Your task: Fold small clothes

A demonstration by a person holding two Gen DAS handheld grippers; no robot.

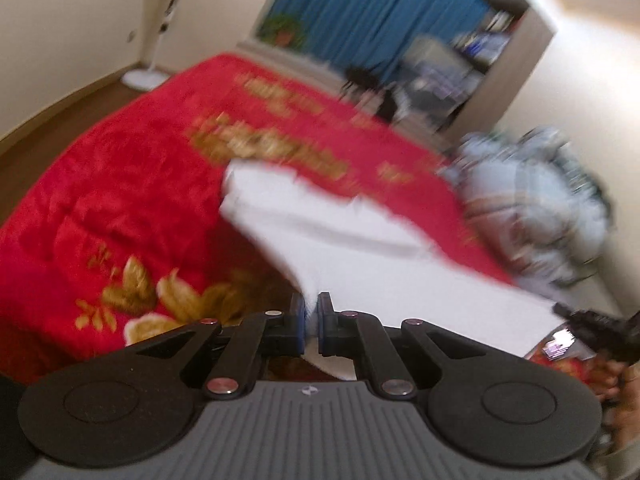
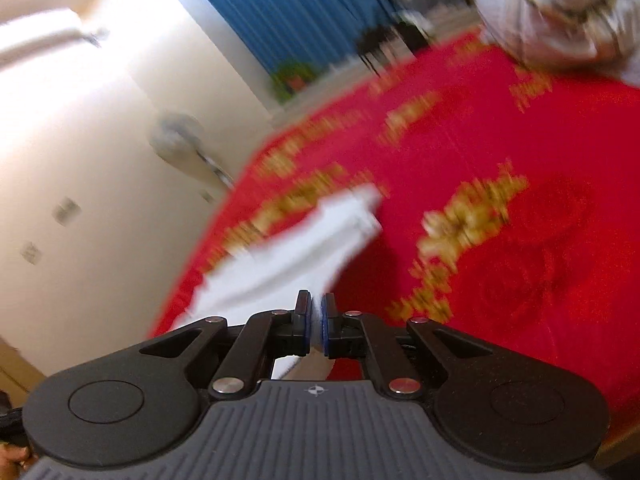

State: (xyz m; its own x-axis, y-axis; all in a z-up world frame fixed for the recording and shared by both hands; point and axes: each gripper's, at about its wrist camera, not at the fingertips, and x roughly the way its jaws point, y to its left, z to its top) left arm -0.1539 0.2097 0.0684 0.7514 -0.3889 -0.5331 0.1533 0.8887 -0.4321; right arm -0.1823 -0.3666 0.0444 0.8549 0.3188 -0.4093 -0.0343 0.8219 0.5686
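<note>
— Left wrist view: white garment is pinched by the left hand-held gripper, stretching ahead over the red bed.
— Right hand-held gripper pinches it too; uneven pulling could slip a corner.

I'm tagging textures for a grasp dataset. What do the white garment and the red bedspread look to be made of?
White garment: looks like soft, thin matte cloth, perhaps cotton knit; it drapes and sags between the left tool and right tool, both clamped on it. Blur hides the weave.
Red bedspread: seems plush, fleecy fabric with a slight sheen; it shows soft rumpled folds and gold floral patterning.
</note>
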